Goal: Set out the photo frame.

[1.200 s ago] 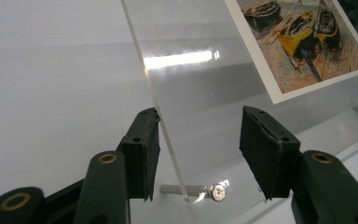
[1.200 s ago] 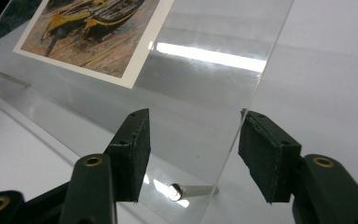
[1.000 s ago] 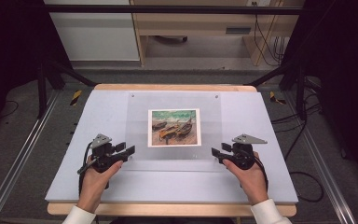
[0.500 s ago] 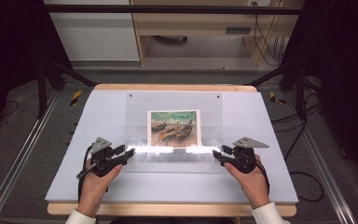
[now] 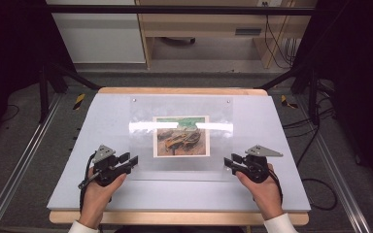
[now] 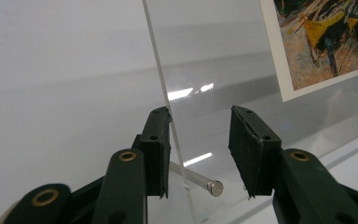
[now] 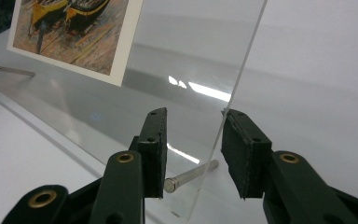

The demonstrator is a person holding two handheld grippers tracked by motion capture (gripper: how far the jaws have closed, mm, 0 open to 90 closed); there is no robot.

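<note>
Table [image 5: 281,145] with a pale top carries everything, and the clear sheet [image 5: 143,114] serves as the landmark here. This sheet of clear plastic lies over the middle of the table, a band of glare running across it. A picture [image 5: 181,136] of boats on sand, with a white border, sits at the centre of the sheet. The left gripper [image 5: 132,161] is at the sheet's near left corner and the right gripper [image 5: 228,161] at its near right corner, each held in a hand [image 5: 96,194] coming up from the table's near edge. In the left gripper view the jaws stand apart with the sheet's edge [image 6: 168,100] between them, one pad touching or almost touching that edge; nothing is clamped. In the right gripper view the jaws are likewise spread, the sheet's edge [image 7: 242,70] running down between them close to one pad. A small metal pin [image 6: 200,181] lies just behind the sheet's corner in the left gripper view, and a similar pin [image 7: 189,176] shows in the right gripper view
</note>
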